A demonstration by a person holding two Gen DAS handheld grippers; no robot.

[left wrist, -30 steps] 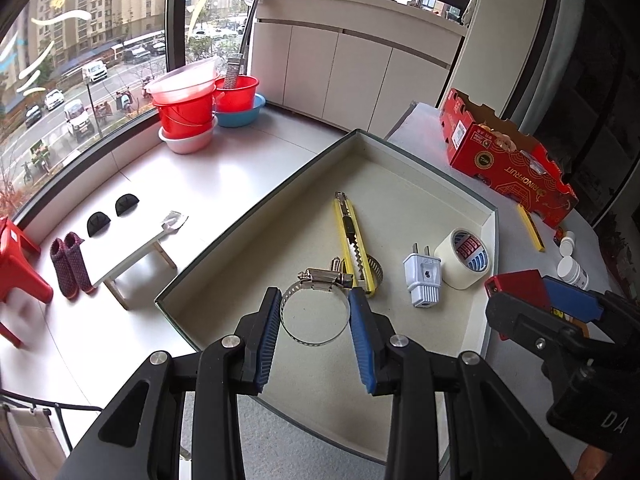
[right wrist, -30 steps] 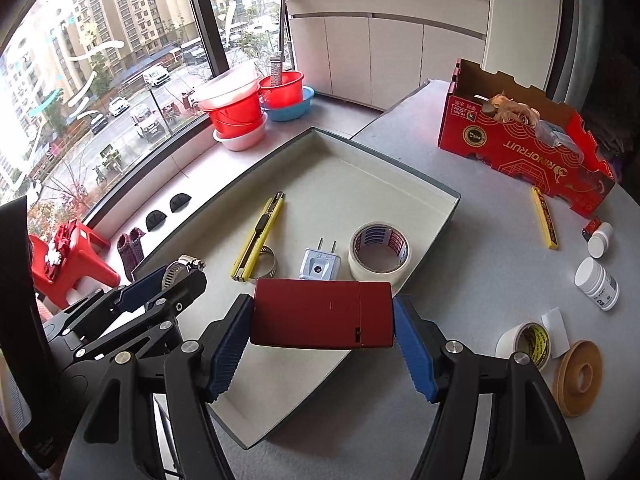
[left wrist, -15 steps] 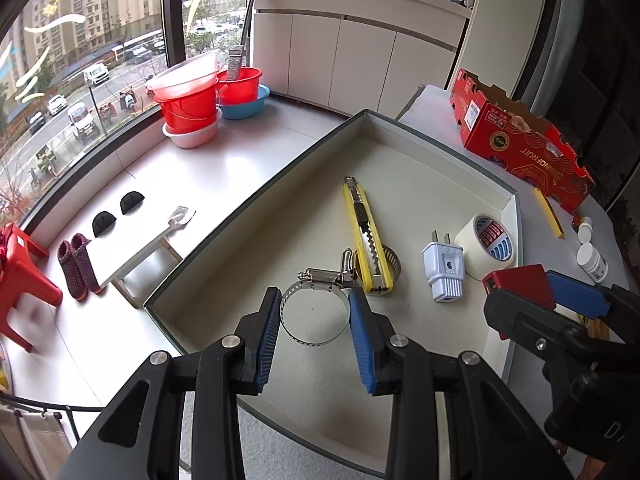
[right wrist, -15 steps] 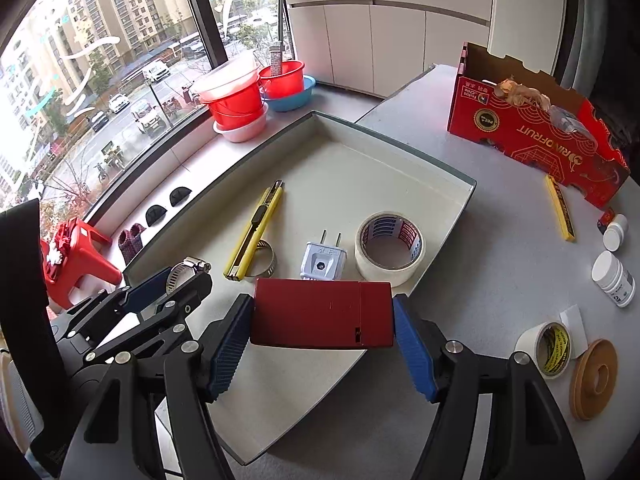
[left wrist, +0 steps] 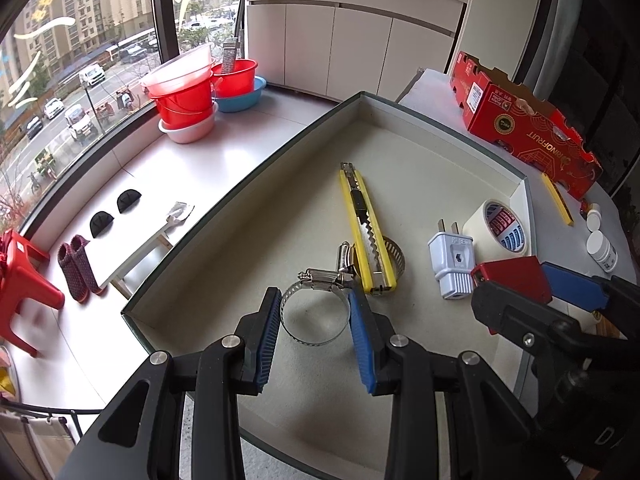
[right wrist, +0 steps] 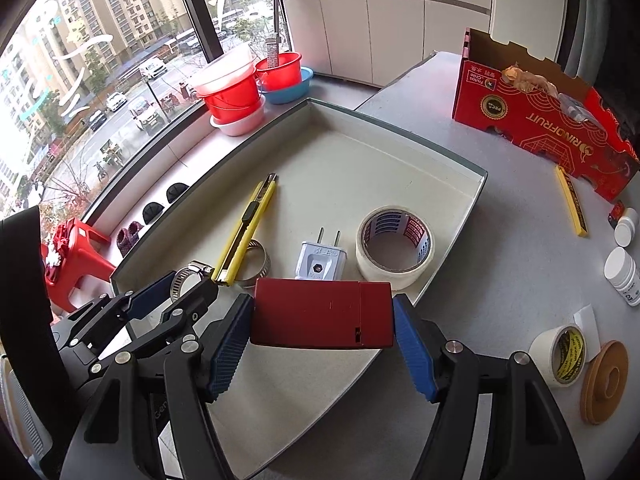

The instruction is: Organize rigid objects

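Tray (left wrist: 248, 192), shallow and rectangular, was recorded with a matte, faintly speckled cream floor and low grey-edged walls, set on a grey speckled table (right wrist: 500, 264). Within it were catalogued: a yellow utility knife (left wrist: 366, 232) with a notched metal blade track, laid across a small steel hose clamp (left wrist: 394, 254); a white plastic plug adapter (left wrist: 452, 264) with two flat prongs; and a roll of cream tape (right wrist: 394, 248) with a printed core, lodged against the tray's right wall. A larger hose clamp (left wrist: 314, 312), a thin perforated steel band with a screw housing, was pinched between the ribbed blue pads of the left gripper (left wrist: 316, 336) above the tray's near end. A red rectangular box (right wrist: 322, 314), smooth and hard-edged, was clamped by its short ends in the right gripper (right wrist: 322, 344) over the tray's near right edge. On the table outside were noted a red cardboard fruit box (right wrist: 540, 120), a yellow bar (right wrist: 571, 202), two white bottles (right wrist: 622, 276), a smaller tape roll (right wrist: 560, 354) and a wooden disc (right wrist: 604, 380).
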